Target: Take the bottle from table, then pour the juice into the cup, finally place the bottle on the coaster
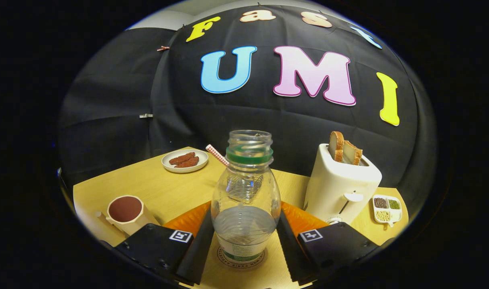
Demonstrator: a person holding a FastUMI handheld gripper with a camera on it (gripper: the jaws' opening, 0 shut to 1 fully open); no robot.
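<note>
Bottle (245,196): upright on coaster (240,257), which it mostly hid; gripper (245,237) fingers flanked it closely, contact unclear. Cup (126,213) stood left near the tabletop (172,188) edge; toaster (341,186) right.

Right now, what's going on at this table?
A person's handheld gripper has its fingers on either side of an uncapped clear bottle that is part full, apparently pressing its sides. The bottle stands upright over the round coaster on the wooden table. The cup to the left already holds dark juice, so this looks like the final placement. A toaster with bread stands to the right.
</note>
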